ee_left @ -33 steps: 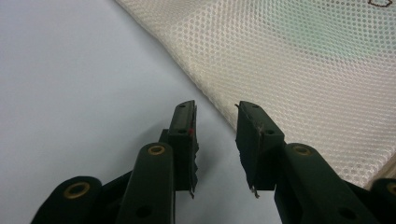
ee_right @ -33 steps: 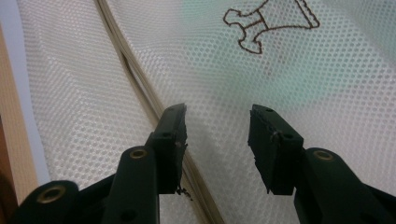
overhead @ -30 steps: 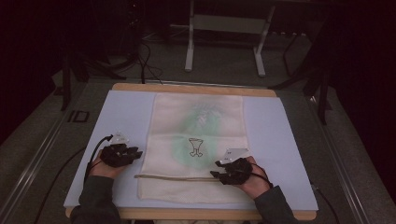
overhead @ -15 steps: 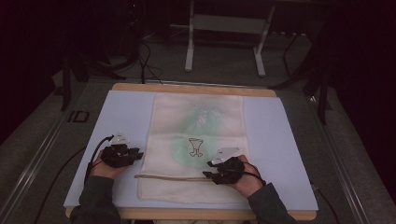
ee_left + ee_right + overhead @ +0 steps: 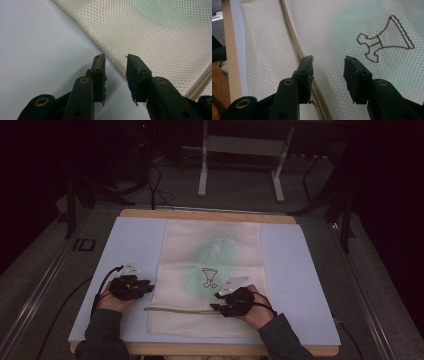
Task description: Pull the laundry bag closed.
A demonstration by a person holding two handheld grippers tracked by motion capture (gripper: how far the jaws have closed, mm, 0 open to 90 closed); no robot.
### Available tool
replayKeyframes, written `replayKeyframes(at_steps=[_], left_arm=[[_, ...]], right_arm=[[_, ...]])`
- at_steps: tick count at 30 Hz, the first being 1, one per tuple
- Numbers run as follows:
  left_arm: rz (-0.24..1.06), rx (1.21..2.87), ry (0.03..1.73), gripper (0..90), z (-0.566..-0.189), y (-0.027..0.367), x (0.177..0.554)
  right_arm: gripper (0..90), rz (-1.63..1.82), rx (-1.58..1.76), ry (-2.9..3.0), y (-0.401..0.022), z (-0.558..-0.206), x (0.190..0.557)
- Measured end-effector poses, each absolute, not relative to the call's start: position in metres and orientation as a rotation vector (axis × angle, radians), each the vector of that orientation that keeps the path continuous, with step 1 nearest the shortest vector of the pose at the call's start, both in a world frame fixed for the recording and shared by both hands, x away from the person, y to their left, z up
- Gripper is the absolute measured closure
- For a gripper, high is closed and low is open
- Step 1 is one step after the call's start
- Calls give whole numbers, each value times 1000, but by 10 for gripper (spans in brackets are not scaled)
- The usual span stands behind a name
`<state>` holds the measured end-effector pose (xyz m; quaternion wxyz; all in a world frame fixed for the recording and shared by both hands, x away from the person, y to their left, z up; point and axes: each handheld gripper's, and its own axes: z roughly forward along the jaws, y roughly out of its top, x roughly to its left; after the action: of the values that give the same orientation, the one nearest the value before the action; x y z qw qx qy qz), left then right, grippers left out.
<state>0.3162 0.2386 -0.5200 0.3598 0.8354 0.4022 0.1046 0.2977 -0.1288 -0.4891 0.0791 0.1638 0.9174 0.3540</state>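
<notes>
— Where's the mesh bag (image 5: 210, 270) now?

— Flat on the pale surface (image 5: 300, 270), mid-table, its drawstring (image 5: 175, 309) running along the near part. My left gripper (image 5: 150, 286) sits at the bag's left edge, fingers (image 5: 98, 72) parted, nothing between them but the edge itself. My right gripper (image 5: 216, 301) hovers over the cord; its fingers (image 5: 305, 72) have just been closing a little (but are wide apart and empty).

— What might go wrong?

— I could pinch only one mesh layer — or miss the thin cord — and the bag would slide rather than lift.
</notes>
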Motion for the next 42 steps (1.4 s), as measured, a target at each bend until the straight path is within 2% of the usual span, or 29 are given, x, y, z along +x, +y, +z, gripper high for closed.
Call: replayKeyframes(at_steps=[25,42], left_arm=[[235,2169,1010,691,-521,237,316],[203,2177,975,759,-522,236,315]], right_arm=[[594,1080,415,2781,-99,-496,296],[586,1101,383,2796,-81,-500,292]])
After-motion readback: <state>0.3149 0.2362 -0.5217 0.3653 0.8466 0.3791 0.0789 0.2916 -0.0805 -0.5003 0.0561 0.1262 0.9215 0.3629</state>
